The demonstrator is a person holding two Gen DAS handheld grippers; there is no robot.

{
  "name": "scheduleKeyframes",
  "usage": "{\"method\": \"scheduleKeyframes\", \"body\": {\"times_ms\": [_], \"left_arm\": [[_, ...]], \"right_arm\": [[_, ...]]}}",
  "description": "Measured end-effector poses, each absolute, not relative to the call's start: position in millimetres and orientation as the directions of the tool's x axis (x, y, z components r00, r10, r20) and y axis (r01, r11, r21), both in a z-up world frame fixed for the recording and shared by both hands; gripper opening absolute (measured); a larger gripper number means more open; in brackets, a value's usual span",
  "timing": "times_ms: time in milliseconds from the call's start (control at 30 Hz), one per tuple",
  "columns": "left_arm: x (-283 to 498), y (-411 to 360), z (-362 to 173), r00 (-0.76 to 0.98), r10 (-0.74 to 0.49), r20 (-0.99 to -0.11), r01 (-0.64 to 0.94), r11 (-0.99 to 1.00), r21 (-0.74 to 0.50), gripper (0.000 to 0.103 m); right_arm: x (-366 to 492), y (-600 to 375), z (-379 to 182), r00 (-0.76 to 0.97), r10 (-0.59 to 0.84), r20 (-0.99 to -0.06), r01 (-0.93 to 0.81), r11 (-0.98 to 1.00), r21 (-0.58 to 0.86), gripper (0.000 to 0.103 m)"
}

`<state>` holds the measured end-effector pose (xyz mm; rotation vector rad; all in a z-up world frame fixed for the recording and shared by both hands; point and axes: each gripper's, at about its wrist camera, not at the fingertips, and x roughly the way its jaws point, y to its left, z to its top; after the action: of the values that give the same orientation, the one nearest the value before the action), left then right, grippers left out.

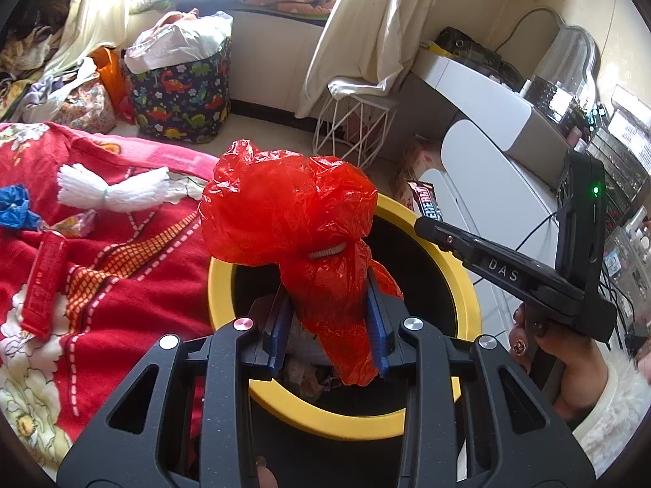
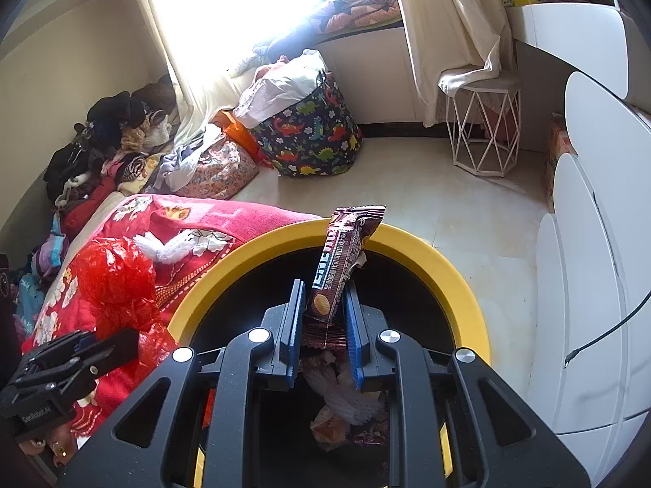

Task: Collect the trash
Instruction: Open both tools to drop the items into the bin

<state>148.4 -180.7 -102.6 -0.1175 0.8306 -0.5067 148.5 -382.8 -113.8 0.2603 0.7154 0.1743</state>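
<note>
My left gripper (image 1: 330, 284) is shut on a crumpled red plastic bag (image 1: 285, 219), which balloons up above the blue pads. It hangs over the near side of a round bin with a yellow rim (image 1: 468, 284) and a black inside. My right gripper (image 2: 323, 293) is shut on a brown snack wrapper (image 2: 346, 252) that stands upright over the same bin's yellow rim (image 2: 447, 276). Wrappers and white scraps (image 2: 346, 402) lie at the bin's bottom. The right gripper (image 1: 423, 223) shows in the left wrist view, the left gripper (image 2: 87, 337) in the right wrist view.
A bed with a red flowered blanket (image 1: 101, 284) lies left of the bin, carrying a white tassel (image 1: 110, 193), blue scraps (image 1: 14, 207) and a red packet (image 1: 42, 284). A dinosaur-print hamper (image 2: 313, 138), a wire stool (image 2: 484, 130) and white cabinets (image 2: 590, 284) stand around.
</note>
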Motion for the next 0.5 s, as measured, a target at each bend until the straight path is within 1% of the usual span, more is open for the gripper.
{"method": "scheduleKeyframes", "body": {"times_ms": [267,333,367,400,433,467,500], "left_arm": [[153,-187,-114,0.528,-0.478,-0.702,0.385,0.871,-0.304,0.027],[154,-186,-116,0.526,-0.479,-0.703,0.378,0.872,-0.311,0.03],[155,-184,-116,0.526,-0.48,-0.702,0.372,0.872,-0.317,0.038],[155,-182,-116,0.53,-0.479,-0.7,0.364,0.874,-0.323,0.048],[156,-179,-116,0.538,-0.473,-0.698,0.353,0.878,-0.323,0.054],[156,-175,-115,0.546,-0.466,-0.696,0.34,0.883,-0.325,0.063],[156,-172,-115,0.553,-0.463,-0.693,0.329,0.885,-0.329,0.07]], "right_arm": [[153,-387,-119,0.731,0.25,-0.635,-0.063,0.951,0.302,0.019],[153,-387,-120,0.727,0.256,-0.637,-0.067,0.95,0.304,0.019],[154,-387,-121,0.727,0.253,-0.639,-0.065,0.951,0.302,0.022],[154,-387,-122,0.726,0.25,-0.641,-0.062,0.952,0.301,0.031],[154,-387,-123,0.724,0.247,-0.644,-0.056,0.952,0.301,0.038],[154,-387,-123,0.723,0.246,-0.646,-0.052,0.951,0.304,0.046],[154,-388,-124,0.723,0.248,-0.645,-0.047,0.949,0.311,0.05]]}}
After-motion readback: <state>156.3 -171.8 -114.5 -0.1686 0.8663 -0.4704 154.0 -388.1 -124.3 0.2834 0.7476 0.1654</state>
